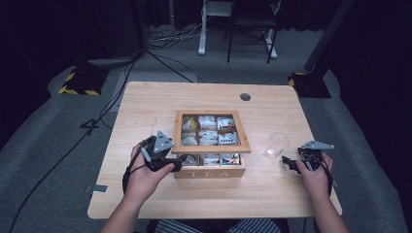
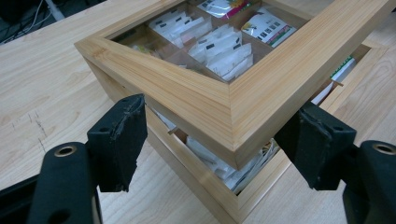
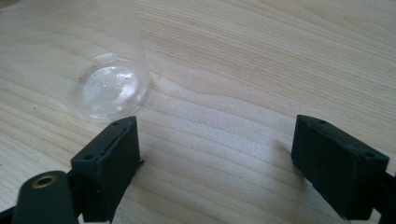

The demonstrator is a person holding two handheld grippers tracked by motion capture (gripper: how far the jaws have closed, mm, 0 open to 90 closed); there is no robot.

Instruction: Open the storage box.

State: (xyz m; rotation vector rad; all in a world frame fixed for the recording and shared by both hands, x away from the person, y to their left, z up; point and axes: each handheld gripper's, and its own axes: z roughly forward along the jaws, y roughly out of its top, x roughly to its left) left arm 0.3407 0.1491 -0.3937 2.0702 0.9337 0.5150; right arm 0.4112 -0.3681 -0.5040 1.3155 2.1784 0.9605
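The wooden tea box [image 2: 201,154] stands at the table's middle, directly ahead of the left gripper [image 2: 219,140]. Its glass-paned lid [image 2: 261,88] is raised off the box body at the near corner, leaving a gap through which tea bags [image 2: 219,51] show. That lid corner sits between the left gripper's jaws, which stand about half open. The pads appear to flank the corner rather than clamp it; whether either pad bears on the wood cannot be told.

Risks from this position:

- Lid drop. With no firm grip visible, the lid rests on a jaw at best. Any sideways drift of the left gripper is likely to let it fall shut.
- Box shift. An upward or oblique push on one corner can slide or tip the box body toward the far side, since nothing holds it down.
- Bag snag. Tea bags stand close under the raised edge, just beyond the jaws; a jaw pushed deeper may catch and drag them out.

The right gripper [image 3: 217,158] rests on the table [image 1: 145,102] with jaws wide open and nothing between them. A clear plastic cup [image 3: 109,70] stands just beyond its left jaw; a careless forward move would likely knock it over.
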